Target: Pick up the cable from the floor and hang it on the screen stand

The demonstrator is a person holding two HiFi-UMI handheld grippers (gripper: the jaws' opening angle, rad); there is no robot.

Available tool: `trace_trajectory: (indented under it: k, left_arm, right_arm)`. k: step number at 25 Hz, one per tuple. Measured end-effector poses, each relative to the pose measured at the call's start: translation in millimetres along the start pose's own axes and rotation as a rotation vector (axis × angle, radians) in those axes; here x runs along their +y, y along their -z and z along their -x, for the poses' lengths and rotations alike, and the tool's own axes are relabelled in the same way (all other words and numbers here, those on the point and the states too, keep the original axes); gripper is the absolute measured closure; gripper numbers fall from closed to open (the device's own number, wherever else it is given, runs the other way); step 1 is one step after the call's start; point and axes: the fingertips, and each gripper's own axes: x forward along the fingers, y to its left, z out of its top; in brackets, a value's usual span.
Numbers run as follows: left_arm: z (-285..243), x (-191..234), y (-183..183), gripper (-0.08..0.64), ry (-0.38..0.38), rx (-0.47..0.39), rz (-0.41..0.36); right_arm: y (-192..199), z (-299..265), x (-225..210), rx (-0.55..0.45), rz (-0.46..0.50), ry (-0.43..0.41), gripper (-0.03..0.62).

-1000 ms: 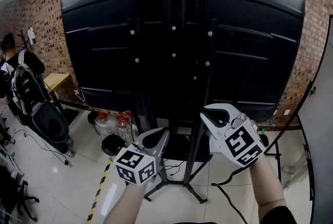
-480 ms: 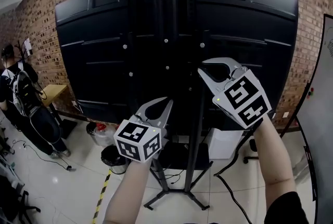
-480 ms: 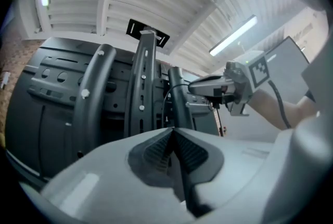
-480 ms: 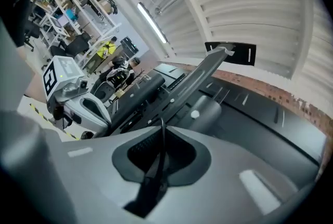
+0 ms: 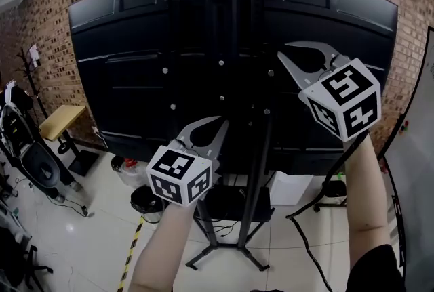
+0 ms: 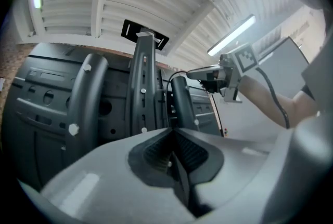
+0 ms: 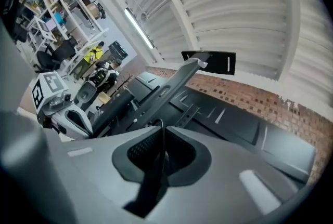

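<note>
Right tool (image 5: 285, 51): pinching the cable (image 7: 162, 132), upper right.
Left tool (image 5: 221, 122): jaws together, empty, I think.
Screen stand (image 5: 224, 26): upright, left of right tool.

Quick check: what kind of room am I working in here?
Probably a lab or workshop space: brick wall, a large screen on its screen stand, and shelves crowded with gear.

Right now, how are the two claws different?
The right claw is up high; the left claw is lower down. The right claw is shut on a thin black cable; the left claw is shut with nothing in it. Both point at the back of the big black screen.
</note>
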Motion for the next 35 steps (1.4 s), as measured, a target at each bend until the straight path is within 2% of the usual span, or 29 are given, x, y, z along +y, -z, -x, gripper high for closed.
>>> trace_trajectory:
  k: [3,8,12,17,23,28,35]
  left_arm:
    - [-4,0,-8,0.560,0.002,0.003,-0.008]
    - [-9,-5,-16,0.560,0.011,0.010,-0.017]
    - [-12,-9,-17,0.560,0.022,0.015,-0.031]
    - [-12,-13,-12,0.560,0.032,0.016,-0.038]
    - [-7,-19,-4,0.560,0.031,0.006,-0.039]
    - [-2,-25,9,0.560,0.031,0.020,-0.048]
    - [18,-25,27,0.560,0.014,0.006,-0.004]
  right_arm:
    - [-3,-8,-25,0.031,0.003,0.044,0.563]
    - [22,-3,-53,0.063,-0.082,0.093,0.563]
    - [43,14,-57,0.049,-0.141,0.118,0.563]
    - [72,26,-39,0.033,-0.186,0.162,0.563]
    - [104,31,-5,0.001,-0.292,0.153,0.563]
    - [114,26,15,-0.073,-0.390,0.141,0.563]
    - [112,22,29,-0.212,-0.508,0.192,0.561]
